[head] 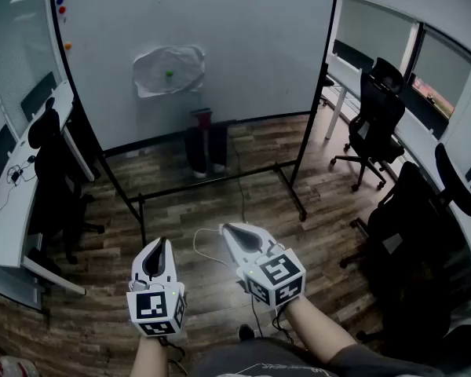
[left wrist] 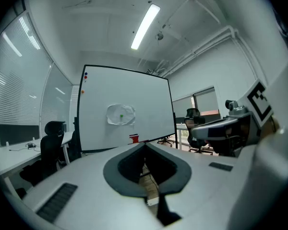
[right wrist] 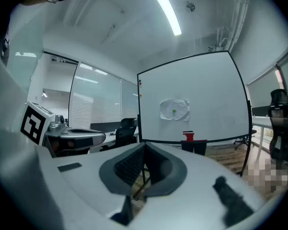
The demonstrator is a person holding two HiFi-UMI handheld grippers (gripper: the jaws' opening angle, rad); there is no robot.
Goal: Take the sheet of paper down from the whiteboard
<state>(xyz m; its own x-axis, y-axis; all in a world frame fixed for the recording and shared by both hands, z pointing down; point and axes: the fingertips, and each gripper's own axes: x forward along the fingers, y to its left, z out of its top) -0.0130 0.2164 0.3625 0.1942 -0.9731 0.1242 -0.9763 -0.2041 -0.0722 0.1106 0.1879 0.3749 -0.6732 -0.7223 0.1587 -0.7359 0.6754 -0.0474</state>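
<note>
The left gripper [head: 159, 246] and the right gripper [head: 229, 230] pointed toward twelve o'clock, jaws closed on nothing. Well apart from them, the crumpled sheet of paper [head: 153, 69] hung on the whiteboard [head: 251, 38] — a green magnet [head: 169, 74] at its middle.

Only the legs of a person [head: 198, 148] showing below the whiteboard [head: 243, 53], red item [head: 201, 113] on its ledge too small to identify, left desk [head: 8, 218] cut by edge
</note>
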